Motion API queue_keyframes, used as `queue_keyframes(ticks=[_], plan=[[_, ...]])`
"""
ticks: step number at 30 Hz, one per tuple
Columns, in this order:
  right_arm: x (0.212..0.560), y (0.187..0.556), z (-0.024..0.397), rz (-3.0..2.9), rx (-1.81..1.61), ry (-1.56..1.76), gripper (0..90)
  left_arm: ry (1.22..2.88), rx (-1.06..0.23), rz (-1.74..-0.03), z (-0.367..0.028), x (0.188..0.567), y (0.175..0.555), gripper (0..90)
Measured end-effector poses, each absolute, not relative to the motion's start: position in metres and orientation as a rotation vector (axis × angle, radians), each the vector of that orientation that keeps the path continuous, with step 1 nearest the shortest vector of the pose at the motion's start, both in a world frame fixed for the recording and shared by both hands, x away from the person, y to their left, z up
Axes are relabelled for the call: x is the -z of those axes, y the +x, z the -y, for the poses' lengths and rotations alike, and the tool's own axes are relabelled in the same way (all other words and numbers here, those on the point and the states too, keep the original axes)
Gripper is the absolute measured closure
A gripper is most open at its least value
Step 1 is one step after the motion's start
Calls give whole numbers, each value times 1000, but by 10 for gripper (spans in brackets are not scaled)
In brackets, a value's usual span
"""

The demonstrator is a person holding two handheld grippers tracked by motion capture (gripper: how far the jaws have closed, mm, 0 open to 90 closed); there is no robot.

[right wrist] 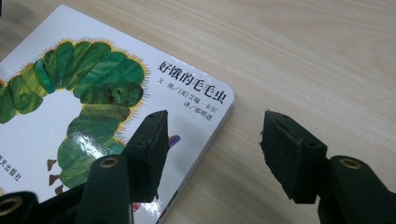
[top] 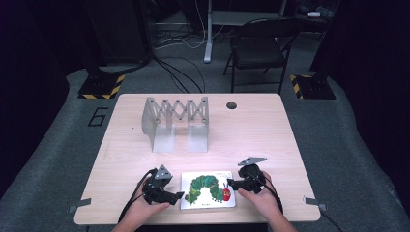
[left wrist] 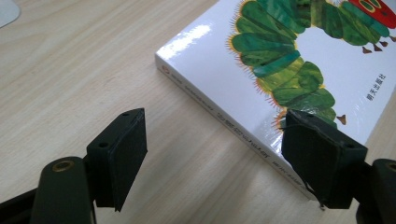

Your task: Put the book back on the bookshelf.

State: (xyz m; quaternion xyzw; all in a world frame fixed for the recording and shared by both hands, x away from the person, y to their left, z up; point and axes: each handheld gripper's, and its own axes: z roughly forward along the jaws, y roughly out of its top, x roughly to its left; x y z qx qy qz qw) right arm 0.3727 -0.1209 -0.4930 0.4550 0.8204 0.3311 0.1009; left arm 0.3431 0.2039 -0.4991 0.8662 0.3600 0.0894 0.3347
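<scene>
A white board book (top: 208, 189) with a green caterpillar on its cover lies flat near the table's front edge. My left gripper (top: 180, 195) sits at the book's left side, held by a hand. In the left gripper view the book (left wrist: 280, 56) shows its spine; my left gripper (left wrist: 215, 154) is open, one jaw over bare table, the other over the cover's corner. My right gripper (top: 230, 184) is at the book's right edge. In the right gripper view my right gripper (right wrist: 212, 149) is open astride the edge of the book (right wrist: 93, 93), pads not touching it.
A grey metal rack with a scissor-lattice top (top: 176, 123) stands at the back middle of the wooden table (top: 261, 135). A round cable hole (top: 231, 105) lies near the far edge. A folding chair (top: 261, 48) stands beyond the table.
</scene>
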Motion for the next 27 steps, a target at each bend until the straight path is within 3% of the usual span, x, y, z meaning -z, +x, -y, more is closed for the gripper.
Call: queue_keyframes(ticks=[27], plan=[[502, 370, 107, -2529, -939, 1291, 410, 2296, -191, -835, -180, 508, 328, 140]])
